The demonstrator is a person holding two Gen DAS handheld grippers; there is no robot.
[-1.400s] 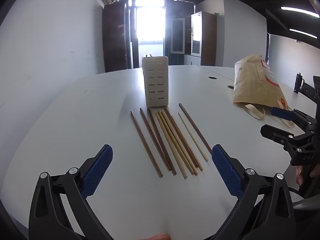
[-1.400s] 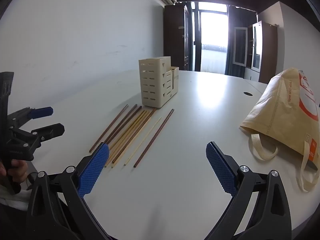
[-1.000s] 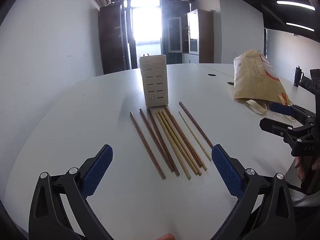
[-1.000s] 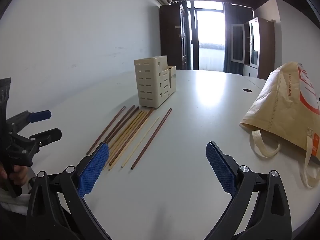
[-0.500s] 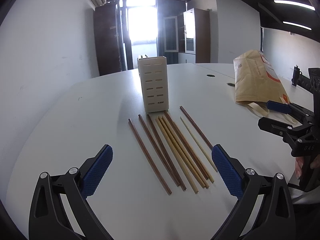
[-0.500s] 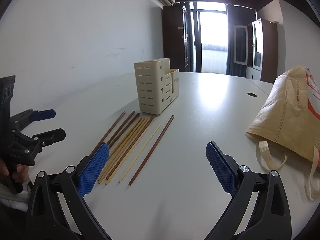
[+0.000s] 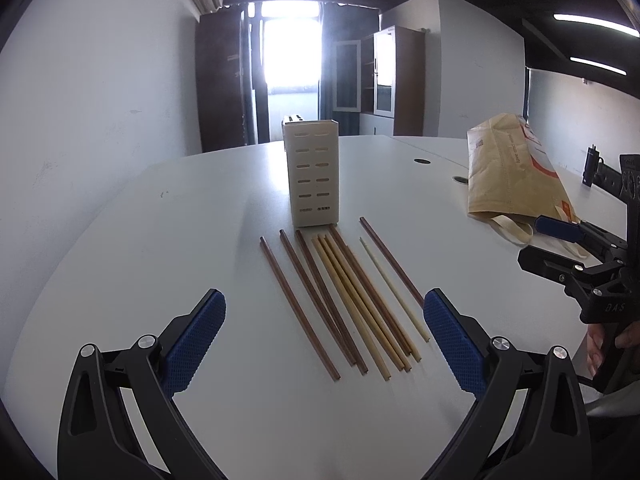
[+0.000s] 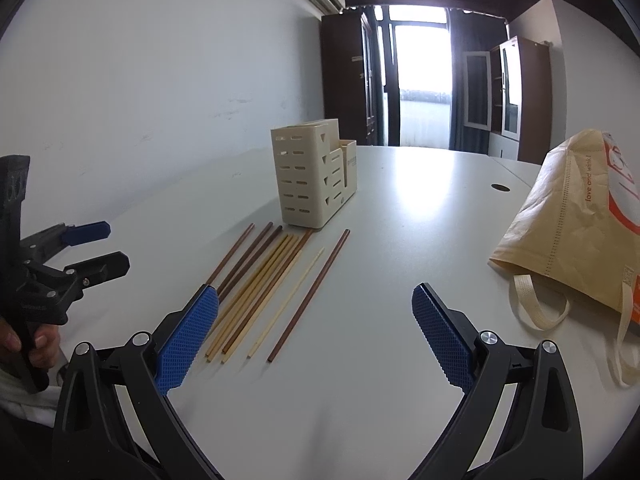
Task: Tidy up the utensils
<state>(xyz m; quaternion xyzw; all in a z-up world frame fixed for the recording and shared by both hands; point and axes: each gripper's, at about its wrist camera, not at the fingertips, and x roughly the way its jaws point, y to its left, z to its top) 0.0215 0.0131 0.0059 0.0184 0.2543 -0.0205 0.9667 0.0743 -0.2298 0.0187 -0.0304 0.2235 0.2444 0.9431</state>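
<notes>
Wooden chopsticks, brown and pale [image 7: 352, 300], all lie loose on the white table [image 7: 180, 240] before the cream slotted plastic holder [image 7: 312, 178]. Left gripper [image 7: 324, 340] and right gripper [image 8: 316, 328] hover above, fingers spread, empty. Nothing stowed; judged barely begun.

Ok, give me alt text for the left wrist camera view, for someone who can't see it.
A row of brown and pale chopsticks lies flat on a white table in front of an upright cream slotted utensil holder, framed by the open left gripper. On the right, the open right gripper hovers near a tan tote bag.
</notes>
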